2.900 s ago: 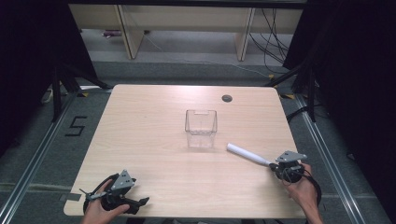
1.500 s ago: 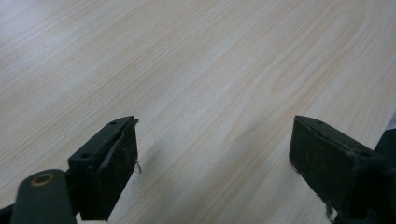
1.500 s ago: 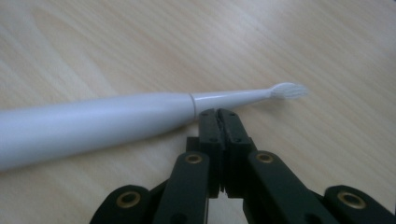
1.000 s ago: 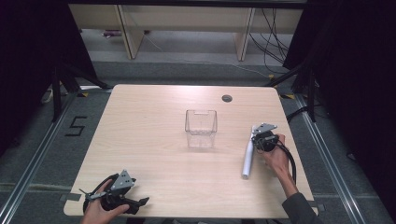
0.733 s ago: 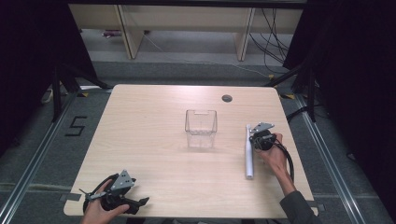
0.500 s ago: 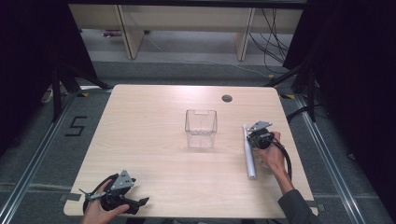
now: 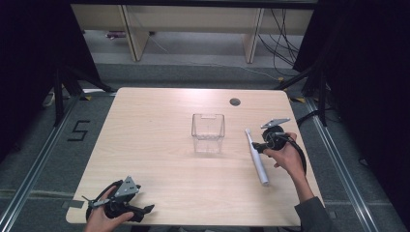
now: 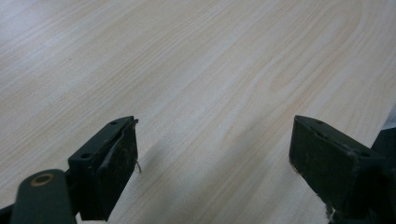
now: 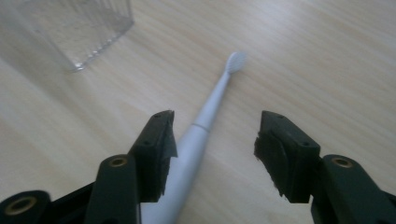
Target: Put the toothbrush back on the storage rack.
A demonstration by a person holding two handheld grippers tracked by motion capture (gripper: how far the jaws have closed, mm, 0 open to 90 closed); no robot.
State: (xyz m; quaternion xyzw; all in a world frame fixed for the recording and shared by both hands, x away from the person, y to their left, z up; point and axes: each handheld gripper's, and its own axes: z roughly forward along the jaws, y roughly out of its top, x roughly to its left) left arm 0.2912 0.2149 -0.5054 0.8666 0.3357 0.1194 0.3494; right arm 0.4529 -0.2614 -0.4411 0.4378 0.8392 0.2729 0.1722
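At the near left corner of the pale wood-grain table (image 7: 159,116), the left gripper (image 7: 126,209) rests with its jaws spread over bare board. A clear, square plastic container (image 7: 208,132) stands mid-table, nothing between it and the white electric toothbrush (image 7: 256,157) lying flat just to its right. The right gripper (image 7: 258,146), jaws now parted, has released the toothbrush, whose smooth handle lies against one jaw.

white electric toothbrush (image 7: 255,155) (image 9: 201,130): lies flat on my table, brush head points away from me, fat handle end points toward me | touches the inside of one of my open right jaws | clear plastic box (image 7: 208,132) (image 9: 65,28): stands upright, open top, near the toothbrush, not touching it
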